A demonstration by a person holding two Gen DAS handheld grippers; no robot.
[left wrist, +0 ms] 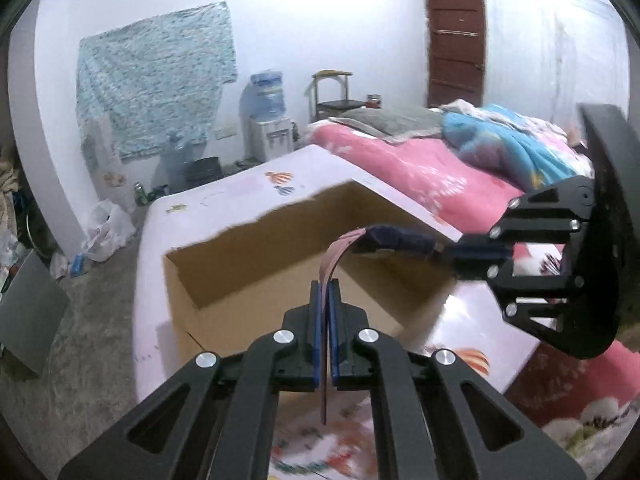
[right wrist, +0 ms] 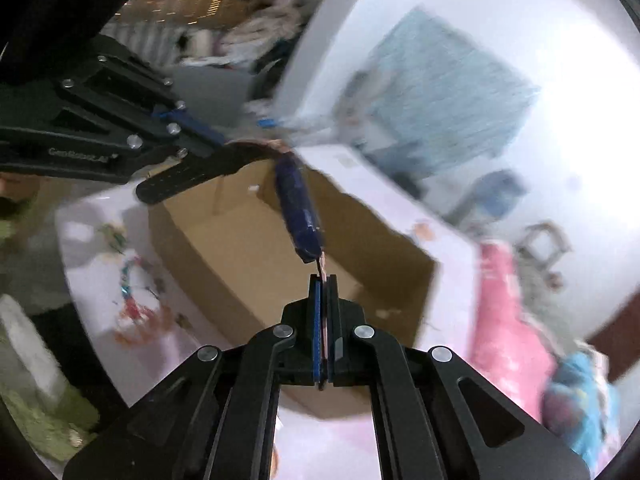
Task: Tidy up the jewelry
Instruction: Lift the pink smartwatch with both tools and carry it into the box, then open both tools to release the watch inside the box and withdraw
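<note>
Both the left gripper [left wrist: 326, 304] and right gripper [right wrist: 323, 300] are clamping their jaws on a limp, light pink strap with a dark blue middle [left wrist: 396, 240], best held by its thin ends.

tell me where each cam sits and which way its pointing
Left wrist: rides the left gripper, looking down across the cardboard box toward the bed; its shut jaws pinch a pink strap, and the right gripper shows.
Right wrist: rides the right gripper, looking over the box toward the white wall; the left gripper shows.
Shared: the box, the strap with its dark blue piece, both grippers.
</note>
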